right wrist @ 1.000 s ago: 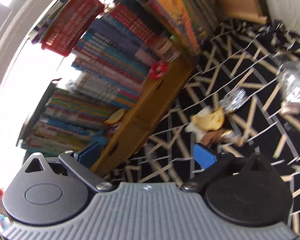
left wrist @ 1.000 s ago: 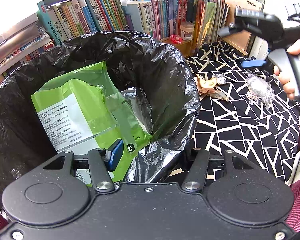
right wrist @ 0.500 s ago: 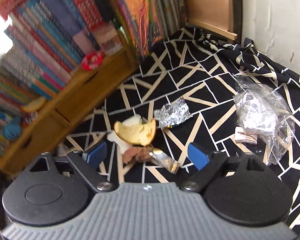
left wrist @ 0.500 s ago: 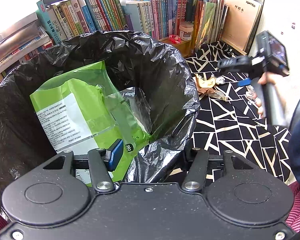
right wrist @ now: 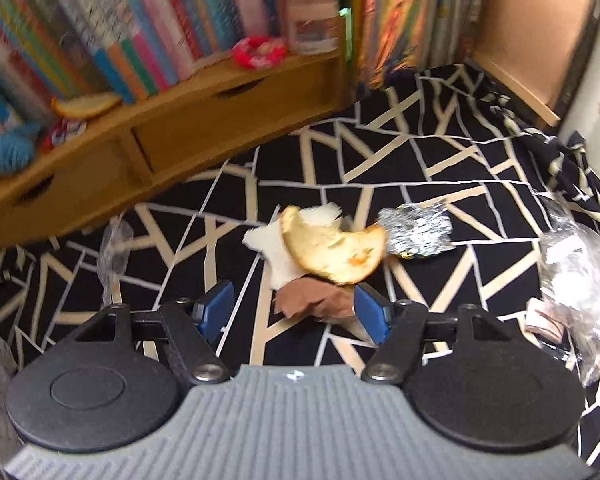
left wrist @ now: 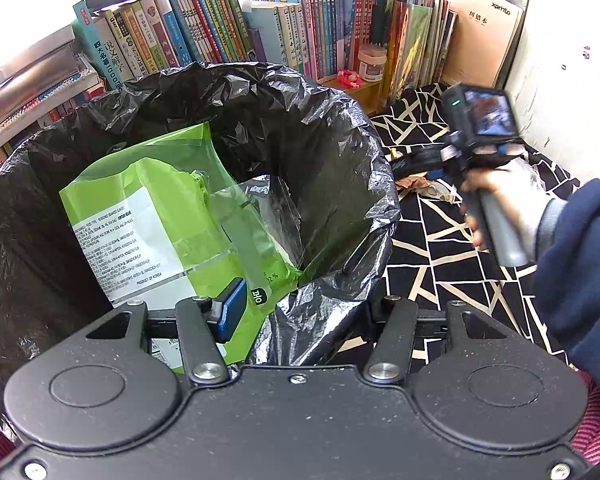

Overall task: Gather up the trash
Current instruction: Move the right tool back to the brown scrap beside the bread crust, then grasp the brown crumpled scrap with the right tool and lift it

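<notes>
A bin lined with a black trash bag (left wrist: 324, 148) fills the left wrist view, with a green snack packet (left wrist: 148, 216) inside. My left gripper (left wrist: 296, 312) is shut on the bag's near rim; one blue pad (left wrist: 230, 312) shows inside and the other is hidden. My right gripper (right wrist: 296, 314), jaws closing, hovers low over a small pile. A brown paper scrap (right wrist: 312, 304) lies between its pads, untouched. Just beyond are an orange peel (right wrist: 332, 252) and a white scrap (right wrist: 276, 248). A hand (left wrist: 496, 196) holds that right gripper (left wrist: 420, 162) beside the bin.
A crumpled foil wrapper (right wrist: 416, 232) and a clear plastic bag (right wrist: 576, 280) lie to the right on the black patterned cloth (right wrist: 420, 152). A clear plastic scrap (right wrist: 114, 256) lies left. A wooden drawer shelf (right wrist: 180, 132) with books, a jar (right wrist: 312, 20) and another peel (right wrist: 86, 106) stands behind.
The right gripper has come down toward the pile of scraps and rolled level, and its jaws have narrowed. The left gripper and the bin have not moved.
</notes>
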`<state>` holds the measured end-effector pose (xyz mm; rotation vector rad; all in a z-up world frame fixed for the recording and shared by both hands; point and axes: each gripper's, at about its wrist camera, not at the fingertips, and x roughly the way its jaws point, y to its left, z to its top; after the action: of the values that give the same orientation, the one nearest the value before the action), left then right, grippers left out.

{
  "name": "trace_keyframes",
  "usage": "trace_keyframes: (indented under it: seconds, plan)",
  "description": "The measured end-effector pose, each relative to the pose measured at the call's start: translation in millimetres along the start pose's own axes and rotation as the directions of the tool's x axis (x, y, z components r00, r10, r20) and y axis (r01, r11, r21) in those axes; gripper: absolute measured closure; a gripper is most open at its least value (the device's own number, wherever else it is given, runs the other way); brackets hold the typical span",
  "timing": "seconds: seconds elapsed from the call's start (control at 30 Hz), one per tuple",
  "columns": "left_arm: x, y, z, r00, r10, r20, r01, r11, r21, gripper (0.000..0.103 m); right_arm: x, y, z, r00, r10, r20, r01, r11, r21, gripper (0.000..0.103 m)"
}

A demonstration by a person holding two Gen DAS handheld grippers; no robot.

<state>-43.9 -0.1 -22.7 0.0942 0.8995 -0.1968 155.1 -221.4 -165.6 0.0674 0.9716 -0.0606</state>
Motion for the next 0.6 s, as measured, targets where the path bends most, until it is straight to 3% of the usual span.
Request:
trace_keyframes:
  seconds: [0.17, 0.23, 0.37, 0.4, 0.53, 0.6]
  plan:
    - [0, 0, 0, 1.0, 0.0, 0.001, 0.0, 1.0, 0.0, 0.05, 22, 10, -2, 0.998, -0.058, -0.017, 0.057, 0.998, -0.036, 0.025]
    - [0, 0, 0, 1.0, -0.002, 0.001, 0.002, 1.0, -0.001, 0.05, 22, 5, -2, 0.998, -0.055, -0.019, 0.055, 0.998, -0.015, 0.039]
    - [0, 1, 0, 1.0, -0.004, 0.003, 0.004, 1.0, -0.001, 0.051, 9, -7, 5, 1.0, -0.01, -0.016, 0.011, 0.997, 0.078, 0.08]
    - [0, 1, 0, 1.0, -0.004, 0.003, 0.004, 1.0, -0.002, 0.051, 4, -11, 7, 1.0, 0.005, -0.013, -0.004, 0.994, 0.108, 0.083]
    - [0, 0, 0, 1.0, -0.005, -0.001, 0.005, 1.0, -0.002, 0.051, -8, -22, 13, 0.999, 0.039, 0.004, -0.039, 0.981, 0.192, 0.084]
    - [0, 0, 0, 1.0, -0.004, -0.002, 0.004, 1.0, -0.003, 0.051, -6, -23, 15, 0.999, 0.039, -0.008, -0.037, 0.979, 0.201, 0.063]
